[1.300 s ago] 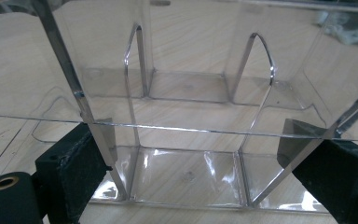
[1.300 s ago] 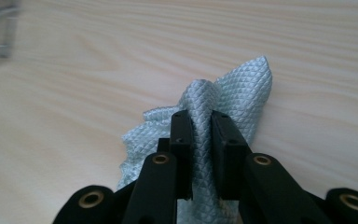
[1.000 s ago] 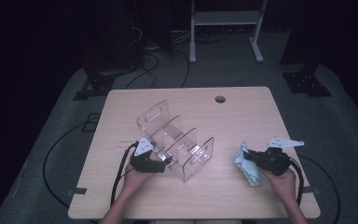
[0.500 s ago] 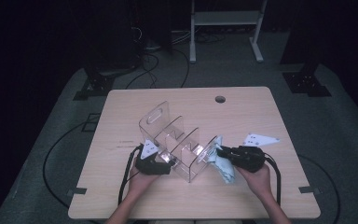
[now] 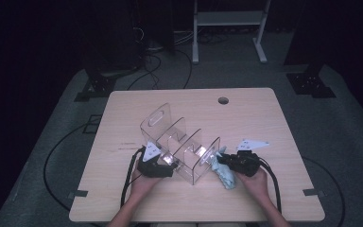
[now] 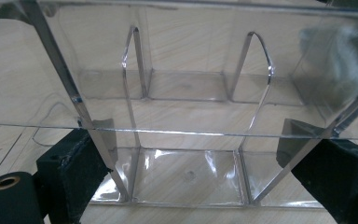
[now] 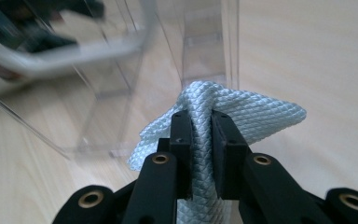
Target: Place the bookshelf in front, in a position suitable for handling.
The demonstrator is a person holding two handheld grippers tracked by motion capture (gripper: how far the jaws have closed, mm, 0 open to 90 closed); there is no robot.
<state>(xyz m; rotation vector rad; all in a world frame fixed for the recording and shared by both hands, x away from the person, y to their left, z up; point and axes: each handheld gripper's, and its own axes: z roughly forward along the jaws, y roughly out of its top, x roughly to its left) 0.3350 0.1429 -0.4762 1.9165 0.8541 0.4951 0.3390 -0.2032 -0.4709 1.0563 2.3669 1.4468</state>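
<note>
A clear acrylic organizer [image 5: 179,142] with several upright dividers stands slantwise on the wooden table [image 5: 274,123]. My left gripper [image 5: 168,163] straddles its near left end. In the left gripper view the jaws stand wide around the organizer [image 6: 186,116], and the pads [image 6: 81,170] press on its outer walls. My right gripper [image 5: 221,161] is shut on a light blue woven cloth [image 5: 224,176] right at the organizer's right end. In the right gripper view the cloth [image 7: 242,112] bunches out between the jaws of the gripper [image 7: 200,130], close to a clear wall of the organizer [image 7: 121,70].
A round cable hole [image 5: 223,100] sits in the table near its far edge. Cables trail from both grippers over the near edge. A white metal stand [image 5: 227,19] and dark equipment stand on the floor beyond the table.
My right gripper has carried the cloth leftward from the table's right side up to the organizer's right end. The left gripper and the organizer have stayed in place.
</note>
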